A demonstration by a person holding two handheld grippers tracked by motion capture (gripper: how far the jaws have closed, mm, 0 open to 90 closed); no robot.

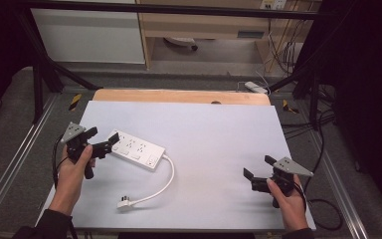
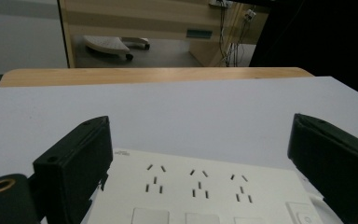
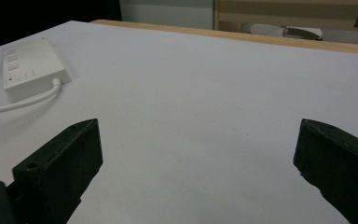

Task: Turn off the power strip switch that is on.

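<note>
High view: left tool (image 1: 105, 142) spread wide at the end of the power strip (image 1: 135, 149) on the counter (image 1: 214, 134); right tool (image 1: 257, 170) apart, open.
Left gripper view: strip lies between the jaws.
Right gripper view: jaws wide over bare counter, strip far left.

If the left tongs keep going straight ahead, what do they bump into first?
Most likely the white power strip. The left tongs are open and point right at its near end, with the strip lying between the jaws in the left gripper view. Whether they already touch it is hard to tell.
</note>
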